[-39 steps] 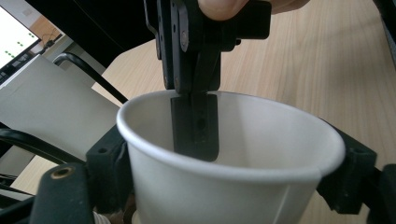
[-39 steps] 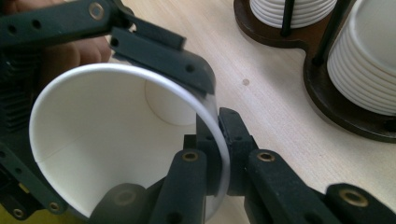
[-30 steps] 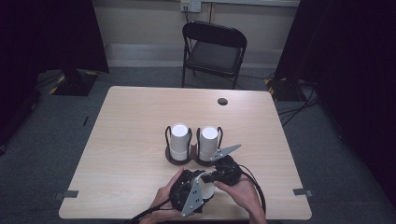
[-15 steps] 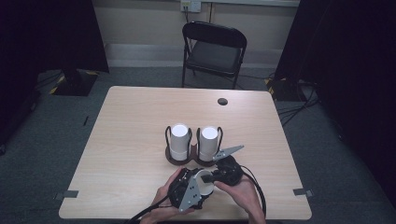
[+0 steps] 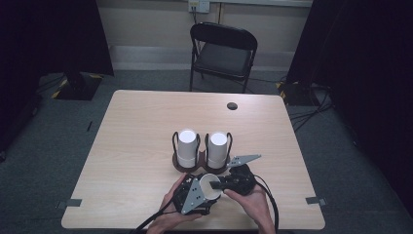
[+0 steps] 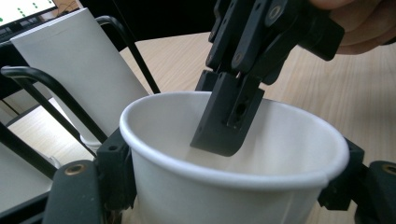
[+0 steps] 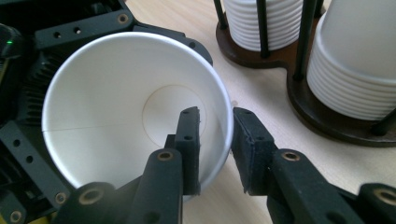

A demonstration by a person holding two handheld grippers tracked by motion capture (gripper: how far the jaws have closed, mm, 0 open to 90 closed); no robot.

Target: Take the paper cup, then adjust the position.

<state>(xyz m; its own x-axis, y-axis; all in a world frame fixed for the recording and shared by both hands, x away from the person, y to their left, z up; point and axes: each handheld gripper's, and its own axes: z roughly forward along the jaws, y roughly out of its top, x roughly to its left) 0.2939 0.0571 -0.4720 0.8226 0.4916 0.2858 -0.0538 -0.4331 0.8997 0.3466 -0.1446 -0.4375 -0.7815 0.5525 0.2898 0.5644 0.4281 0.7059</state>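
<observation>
A white paper cup (image 5: pixel 210 185) sits mouth-up between the jaws of my left gripper (image 5: pixel 197 194) near the table's front edge. In the left gripper view both jaws press the cup's (image 6: pixel 224 196) sides. My right gripper (image 5: pixel 223 184) straddles the rim. Its jaws have just been opening: one fingertip (image 7: pixel 188 135) is inside the cup (image 7: pixel 107 107) and the other stands just outside the wall, with a small gap. That inner finger (image 6: pixel 229 121) reaches down into the cup.
Just behind the hands stands a dark wooden holder (image 5: pixel 181 167) with wire posts and two upside-down stacks of white cups (image 5: pixel 186 142) (image 5: pixel 217 146), close to my right gripper (image 7: pixel 217 140). A cable hole (image 5: pixel 232 106) is at the far side and a folding chair (image 5: pixel 223 53) beyond.
Both hands have stayed at the front edge with the cup between them. The right gripper's jaws have loosened from the rim.
</observation>
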